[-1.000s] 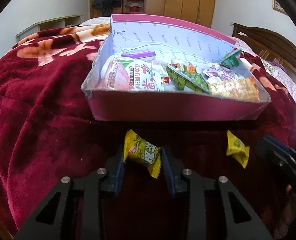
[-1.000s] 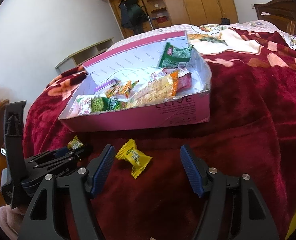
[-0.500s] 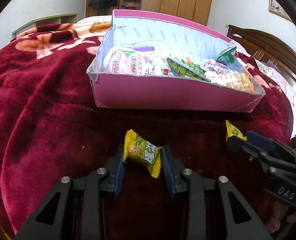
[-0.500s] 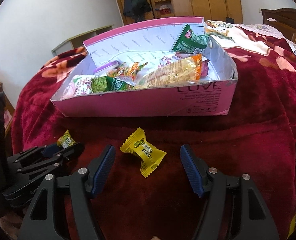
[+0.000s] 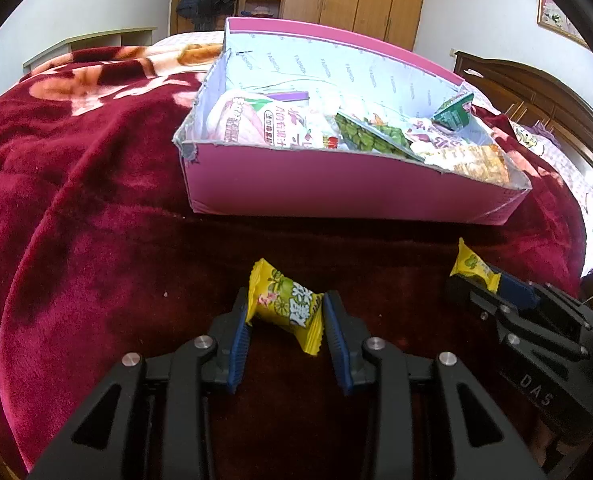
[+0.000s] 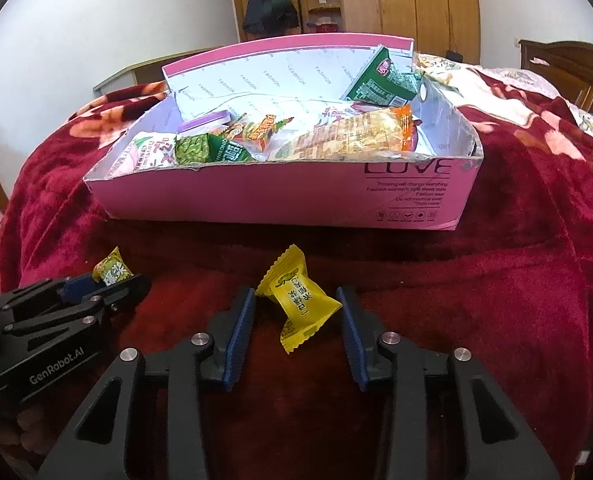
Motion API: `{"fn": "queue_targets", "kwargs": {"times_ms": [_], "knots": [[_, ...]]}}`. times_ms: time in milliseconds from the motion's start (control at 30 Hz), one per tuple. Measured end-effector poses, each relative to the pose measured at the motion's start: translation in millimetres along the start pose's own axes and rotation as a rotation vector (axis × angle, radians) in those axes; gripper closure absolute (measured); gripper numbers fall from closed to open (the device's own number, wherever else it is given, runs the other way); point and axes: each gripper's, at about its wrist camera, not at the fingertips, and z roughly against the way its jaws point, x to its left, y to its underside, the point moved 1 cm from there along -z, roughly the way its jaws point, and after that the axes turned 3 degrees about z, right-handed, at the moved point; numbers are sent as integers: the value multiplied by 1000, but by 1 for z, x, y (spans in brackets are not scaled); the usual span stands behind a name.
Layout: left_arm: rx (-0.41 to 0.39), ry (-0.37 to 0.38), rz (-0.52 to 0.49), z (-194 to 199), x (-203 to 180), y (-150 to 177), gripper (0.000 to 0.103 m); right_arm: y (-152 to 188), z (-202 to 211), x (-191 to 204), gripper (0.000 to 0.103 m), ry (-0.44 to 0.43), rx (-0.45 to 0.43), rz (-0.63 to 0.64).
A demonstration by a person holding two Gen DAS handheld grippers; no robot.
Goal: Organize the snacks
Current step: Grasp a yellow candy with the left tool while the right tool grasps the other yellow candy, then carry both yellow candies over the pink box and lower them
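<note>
My left gripper (image 5: pixel 286 300) is shut on a yellow-green candy (image 5: pixel 284 306), held just above the dark red blanket in front of the pink box (image 5: pixel 336 192). In the right wrist view that gripper (image 6: pixel 130 280) shows at the lower left with its candy (image 6: pixel 112 272) at the tips. My right gripper (image 6: pixel 296 295) is closing on a yellow candy (image 6: pixel 300 304) that lies on the blanket. Both blue pads touch the wrapper's ends. In the left wrist view the same candy (image 5: pixel 472 266) sticks up from the right gripper's tips.
The pink box (image 6: pixel 256 196) stands just beyond both candies and holds several snack packets, with a green packet (image 6: pixel 384 80) leaning in its far right corner. The red blanket (image 5: pixel 76 200) covers the bed. A wooden headboard (image 5: pixel 536 92) and wardrobes stand behind.
The right jaws have drawn in from wide apart until they meet the yellow candy's wrapper. The left gripper keeps its hold on its candy and has barely moved.
</note>
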Motion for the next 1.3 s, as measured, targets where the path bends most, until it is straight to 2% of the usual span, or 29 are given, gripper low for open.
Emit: {"fn": "queue_targets", "kwargs": {"times_ms": [67, 167, 233, 1300], "knots": [[0, -1, -1, 0, 0, 0, 66, 0, 1, -1, 63, -4, -3, -5], [0, -2, -2, 0, 0, 0, 66, 1, 2, -2, 72, -6, -9, -17], [-1, -1, -2, 0, 0, 0, 66, 1, 3, -2, 73, -12, -12, -21], [-69, 33, -8, 37, -16, -16, 67, 3, 47, 2, 74, -124, -104, -65]]}}
